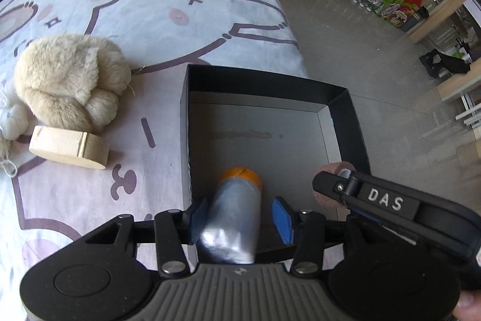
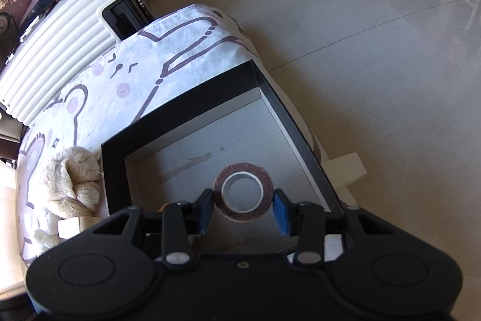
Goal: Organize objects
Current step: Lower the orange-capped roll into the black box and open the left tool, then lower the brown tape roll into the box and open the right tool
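A black box (image 1: 258, 77) with a grey floor sits at the right edge of the cloth-covered table. My left gripper (image 1: 239, 209) hangs over its near side with a silver tube (image 1: 234, 227) with an orange cap (image 1: 240, 175) between the pads, cap pointing down into the box. The left pad touches the tube; the right pad (image 1: 282, 218) stands apart from it, so the jaws are open. My right gripper (image 2: 244, 206) is shut on a brown tape roll (image 2: 243, 169) with a white core, held over the box (image 2: 180, 113) floor.
A beige plush toy (image 1: 69, 80) and a wooden block (image 1: 69, 146) lie on the cloth left of the box. A white ribbed suitcase (image 2: 60, 50) stands behind the table. The table ends just right of the box, with bare floor beyond.
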### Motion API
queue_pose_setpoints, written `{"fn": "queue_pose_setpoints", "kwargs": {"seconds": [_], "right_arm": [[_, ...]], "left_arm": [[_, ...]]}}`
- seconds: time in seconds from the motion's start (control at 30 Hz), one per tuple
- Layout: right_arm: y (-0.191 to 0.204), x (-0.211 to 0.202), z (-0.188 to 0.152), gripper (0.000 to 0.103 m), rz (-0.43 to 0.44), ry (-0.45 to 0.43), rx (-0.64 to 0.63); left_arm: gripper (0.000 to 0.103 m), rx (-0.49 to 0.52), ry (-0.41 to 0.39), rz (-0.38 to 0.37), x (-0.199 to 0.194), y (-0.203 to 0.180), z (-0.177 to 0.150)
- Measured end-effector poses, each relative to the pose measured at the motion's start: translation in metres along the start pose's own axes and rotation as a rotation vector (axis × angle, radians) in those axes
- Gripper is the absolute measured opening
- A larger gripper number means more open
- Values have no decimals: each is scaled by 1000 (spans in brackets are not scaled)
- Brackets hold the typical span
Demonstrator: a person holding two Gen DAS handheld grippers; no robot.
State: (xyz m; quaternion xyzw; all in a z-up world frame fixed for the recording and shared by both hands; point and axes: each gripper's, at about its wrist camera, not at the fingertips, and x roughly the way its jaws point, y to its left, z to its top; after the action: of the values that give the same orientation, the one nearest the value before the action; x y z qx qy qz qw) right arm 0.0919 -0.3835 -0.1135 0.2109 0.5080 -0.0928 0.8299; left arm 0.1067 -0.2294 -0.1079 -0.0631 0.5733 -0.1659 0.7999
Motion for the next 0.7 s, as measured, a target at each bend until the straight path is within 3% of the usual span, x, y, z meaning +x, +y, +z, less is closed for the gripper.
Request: {"fn": "queue_pose_setpoints", "kwargs": {"seconds": [0.13,0.27,0.43,0.7], "right_arm": [[1,1,0,44,7,3,15],[5,4,0,44,-13,5,12],[10,16,0,44,-46,25,4],[34,43,-4,44,-127,75,-92]], "left_arm": [[58,92,-43,32,-16,-9,0],[58,174,-114,65,-36,-12,2],[59,117,-154,22,-55,9,11],[59,26,-135,67,-48,49,22]]}}
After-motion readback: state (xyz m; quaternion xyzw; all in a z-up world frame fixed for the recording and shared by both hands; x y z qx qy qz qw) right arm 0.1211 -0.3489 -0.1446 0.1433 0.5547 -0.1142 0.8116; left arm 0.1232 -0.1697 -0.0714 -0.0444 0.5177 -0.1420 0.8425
